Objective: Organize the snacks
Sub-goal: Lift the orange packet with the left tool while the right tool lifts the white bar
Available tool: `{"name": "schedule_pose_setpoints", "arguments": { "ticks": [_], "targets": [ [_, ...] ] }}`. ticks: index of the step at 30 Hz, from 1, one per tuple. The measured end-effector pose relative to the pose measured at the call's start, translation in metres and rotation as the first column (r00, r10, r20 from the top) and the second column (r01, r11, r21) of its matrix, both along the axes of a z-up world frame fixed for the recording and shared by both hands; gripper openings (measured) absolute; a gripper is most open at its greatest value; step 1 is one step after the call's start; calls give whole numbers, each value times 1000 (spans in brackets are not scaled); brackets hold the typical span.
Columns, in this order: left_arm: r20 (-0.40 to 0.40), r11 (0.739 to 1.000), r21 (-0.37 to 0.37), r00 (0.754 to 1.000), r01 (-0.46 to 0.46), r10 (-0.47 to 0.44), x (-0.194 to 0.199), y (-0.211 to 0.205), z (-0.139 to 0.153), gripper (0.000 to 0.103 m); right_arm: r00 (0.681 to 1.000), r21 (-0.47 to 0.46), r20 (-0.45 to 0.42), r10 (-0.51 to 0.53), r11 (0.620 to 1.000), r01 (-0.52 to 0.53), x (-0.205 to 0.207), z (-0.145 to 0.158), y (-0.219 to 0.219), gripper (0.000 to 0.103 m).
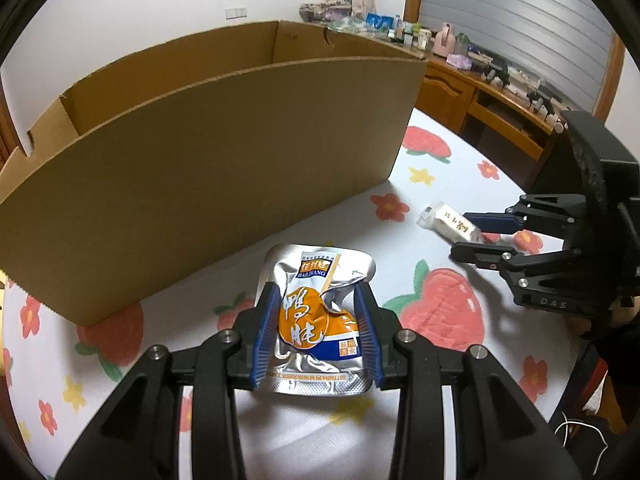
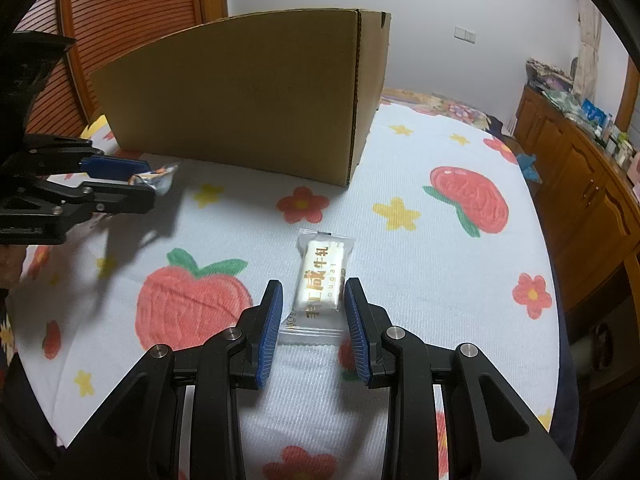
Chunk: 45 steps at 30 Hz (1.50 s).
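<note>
A silver and orange foil snack pouch (image 1: 316,320) sits between the blue pads of my left gripper (image 1: 318,300), which is shut on it and crumples it; in the right wrist view the pouch (image 2: 158,176) looks lifted off the sheet. A white nougat candy in a clear wrapper (image 2: 322,280) lies flat on the sheet between the pads of my right gripper (image 2: 314,294), which is open around it with gaps on both sides. The candy also shows in the left wrist view (image 1: 448,222). A big open cardboard box (image 1: 192,152) stands behind both.
The floral strawberry sheet (image 2: 400,160) covers the bed. A wooden cabinet (image 2: 580,176) with bottles and clutter runs along the right. A slatted wooden headboard (image 2: 132,12) is behind the box.
</note>
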<state>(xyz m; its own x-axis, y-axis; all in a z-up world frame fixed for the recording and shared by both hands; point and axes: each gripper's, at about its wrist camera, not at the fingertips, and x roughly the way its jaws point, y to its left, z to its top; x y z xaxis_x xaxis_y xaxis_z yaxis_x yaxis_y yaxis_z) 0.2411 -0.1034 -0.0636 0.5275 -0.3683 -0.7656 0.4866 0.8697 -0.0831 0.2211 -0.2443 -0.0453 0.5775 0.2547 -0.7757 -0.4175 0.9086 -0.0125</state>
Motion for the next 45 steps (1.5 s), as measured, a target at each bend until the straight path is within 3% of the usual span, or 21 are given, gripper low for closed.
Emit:
{"name": "schedule_pose_setpoints", "arguments": {
  "ticks": [20,45],
  "targets": [
    [89,988,-116,990,-98,109,-22,28,27,37,1000,34,15,23,999,-23,-5,5,1,21],
    [234,977,-178,959,-117,157,-33,53,94,37,986,93,137,99,989,-112,-25,62,22,19]
  ]
}}
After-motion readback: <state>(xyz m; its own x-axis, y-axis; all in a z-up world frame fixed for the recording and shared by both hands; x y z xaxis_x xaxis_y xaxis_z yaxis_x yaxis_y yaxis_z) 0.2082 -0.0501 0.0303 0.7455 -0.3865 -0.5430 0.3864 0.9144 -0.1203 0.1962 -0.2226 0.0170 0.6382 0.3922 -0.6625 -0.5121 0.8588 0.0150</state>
